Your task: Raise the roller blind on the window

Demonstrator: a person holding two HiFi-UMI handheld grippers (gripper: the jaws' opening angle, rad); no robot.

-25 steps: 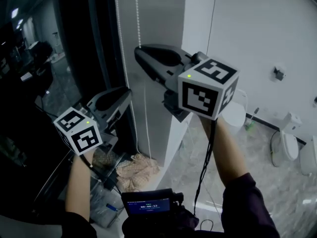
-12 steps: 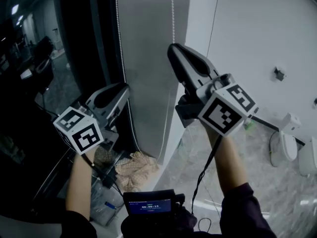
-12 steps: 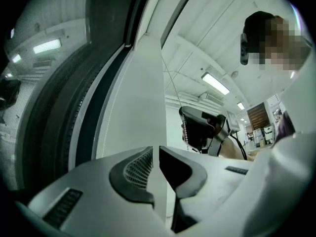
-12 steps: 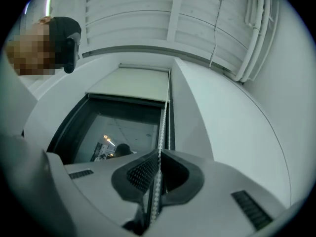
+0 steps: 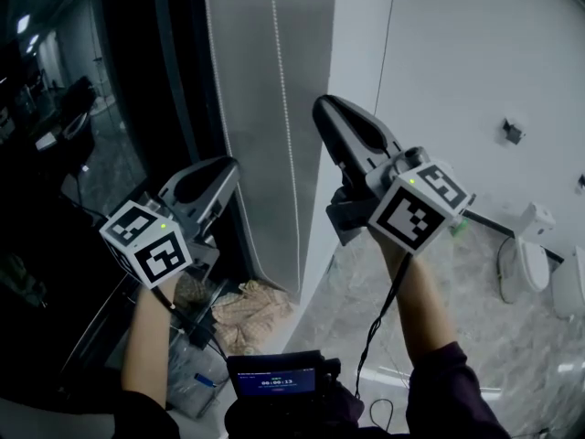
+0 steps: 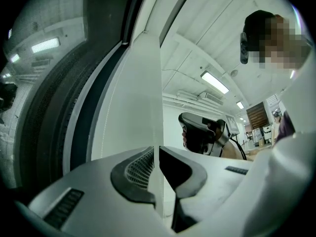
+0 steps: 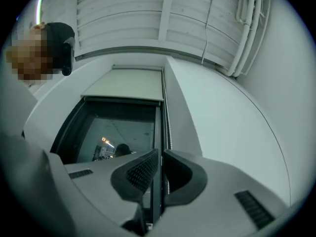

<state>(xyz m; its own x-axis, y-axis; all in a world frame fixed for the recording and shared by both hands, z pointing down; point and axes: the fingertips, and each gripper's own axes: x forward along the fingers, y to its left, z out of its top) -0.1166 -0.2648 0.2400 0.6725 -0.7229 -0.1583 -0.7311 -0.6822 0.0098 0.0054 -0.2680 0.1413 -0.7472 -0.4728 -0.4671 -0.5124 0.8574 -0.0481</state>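
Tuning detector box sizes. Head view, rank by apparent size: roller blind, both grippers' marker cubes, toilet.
1. roller blind
2. right gripper's marker cube and left gripper's marker cube: alike, unranked; their distance to the camera may differ
3. toilet, farther off

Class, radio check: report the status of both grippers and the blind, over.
Left gripper shut, hold unclear. Right gripper shut, beside bead chain, not on it. Blind covers only top of window. No obstruction seen.
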